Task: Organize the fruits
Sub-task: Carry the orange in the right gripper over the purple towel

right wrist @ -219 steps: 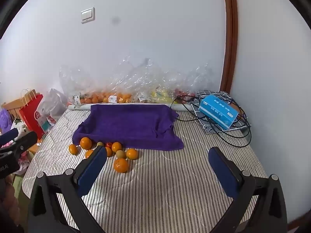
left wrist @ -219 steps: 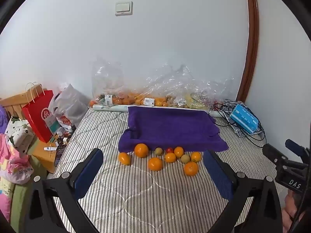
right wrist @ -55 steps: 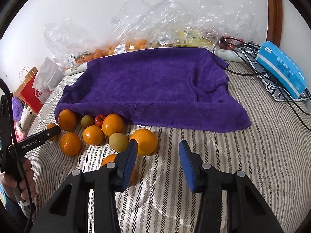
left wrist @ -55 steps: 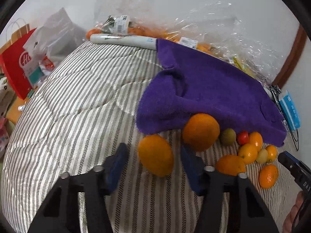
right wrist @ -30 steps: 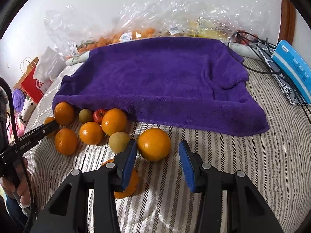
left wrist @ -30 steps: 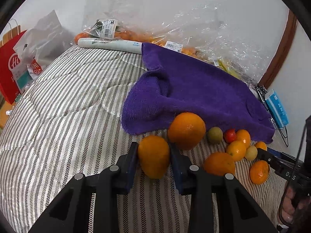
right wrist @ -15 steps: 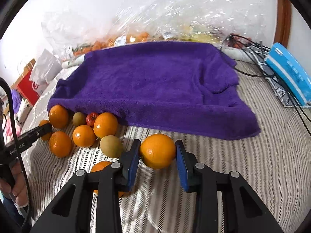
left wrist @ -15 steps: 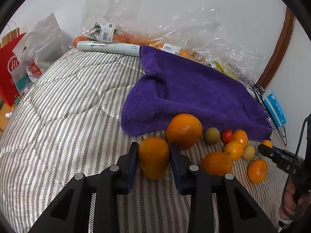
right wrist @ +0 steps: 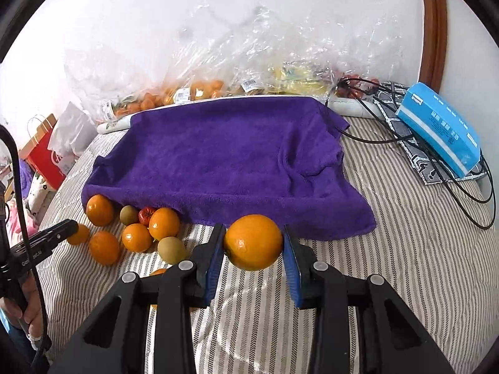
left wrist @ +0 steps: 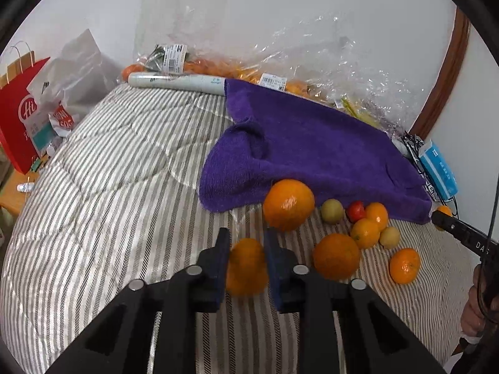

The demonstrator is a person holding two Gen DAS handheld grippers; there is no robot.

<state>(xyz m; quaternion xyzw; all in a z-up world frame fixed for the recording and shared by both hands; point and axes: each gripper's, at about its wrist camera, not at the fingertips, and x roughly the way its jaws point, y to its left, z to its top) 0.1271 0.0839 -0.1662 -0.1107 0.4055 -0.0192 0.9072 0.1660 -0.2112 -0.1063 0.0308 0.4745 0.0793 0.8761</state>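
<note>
The bed (right wrist: 421, 249) is soft and quilted, so whatever I set down will roll toward any dip; I judge that flat spots matter more than speed here. The towel (right wrist: 224, 162) lies spread across the far half of it, and it looks like the natural place to lay fruit out, though the task does not say so.

In front of its near edge sits the loose pile (right wrist: 137, 230): oranges, two greenish fruits and a small red one, most of them touching, with one big orange (left wrist: 288, 204) right against the towel's hem.

My right tongs (right wrist: 253, 249) pinch an orange (right wrist: 253, 242) across its middle, both blue pads flat on its sides, and it seems lifted clear of the bed just short of the towel. My left tongs (left wrist: 246, 249) are pressed onto a smaller orange (left wrist: 247, 266), also at its widest part; whether it is off the bed I cannot tell.

To do this well, I should keep both grips steady and no harder, since the skin is smooth and round and can squirt out. I should carry low, keep the two hands apart so they don't cross, lower each fruit until the towel takes its weight, then spread the pads slowly and wait for it to settle before pulling back.
</note>
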